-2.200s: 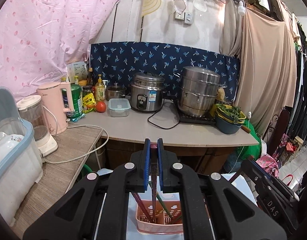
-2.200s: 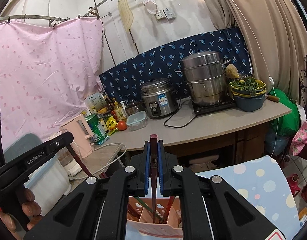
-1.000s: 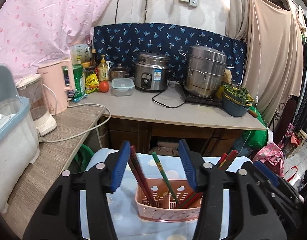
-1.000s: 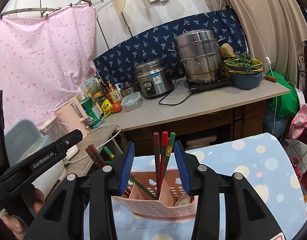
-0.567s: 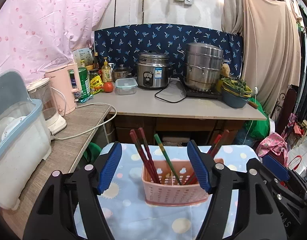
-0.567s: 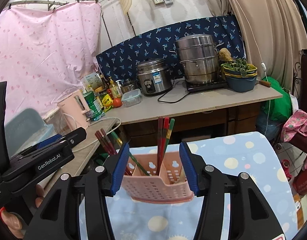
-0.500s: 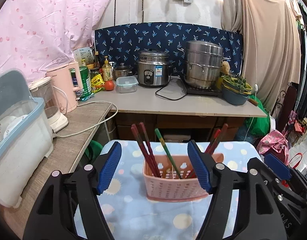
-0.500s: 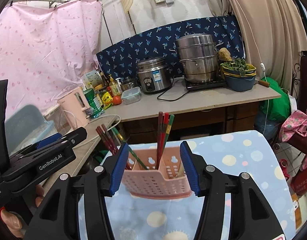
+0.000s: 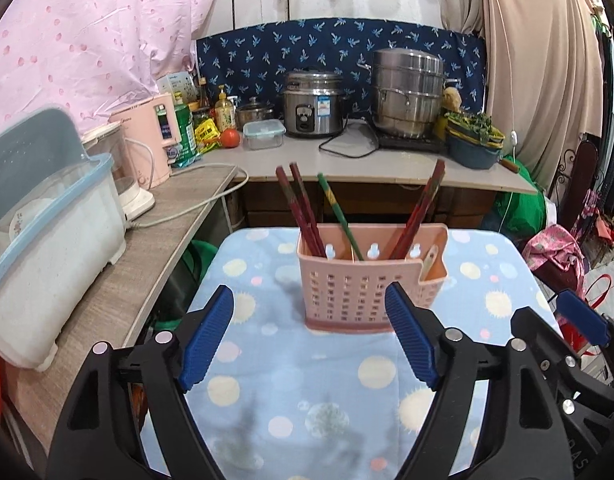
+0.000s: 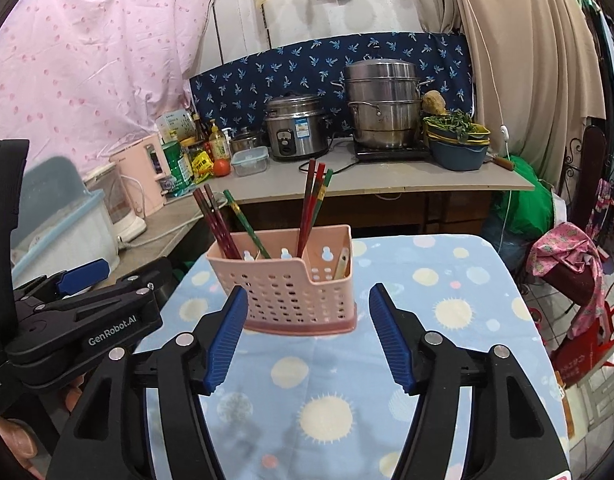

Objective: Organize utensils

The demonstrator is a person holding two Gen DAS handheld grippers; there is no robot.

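A pink perforated utensil basket (image 9: 367, 280) stands on the blue spotted tablecloth (image 9: 307, 400); it also shows in the right wrist view (image 10: 295, 288). Several red and green chopsticks (image 9: 303, 208) stand upright in it, seen too in the right wrist view (image 10: 313, 204). A small pale utensil (image 10: 342, 264) leans in its right compartment. My left gripper (image 9: 309, 336) is open and empty, a little short of the basket. My right gripper (image 10: 307, 332) is open and empty, also just short of it. The left gripper's body (image 10: 79, 320) shows at the left of the right wrist view.
A wooden side counter (image 9: 119, 292) on the left holds a white dish bin (image 9: 47, 248) and a pink kettle (image 9: 147, 140). The back counter (image 9: 367, 164) carries a rice cooker (image 9: 311, 104), steel steamer pots (image 9: 407, 96) and bowls of greens (image 9: 471, 140).
Both grippers were shut on chopsticks above the basket, then opened and left them standing in it. Both have since drawn back toward me, so the basket now lies ahead of the fingertips.
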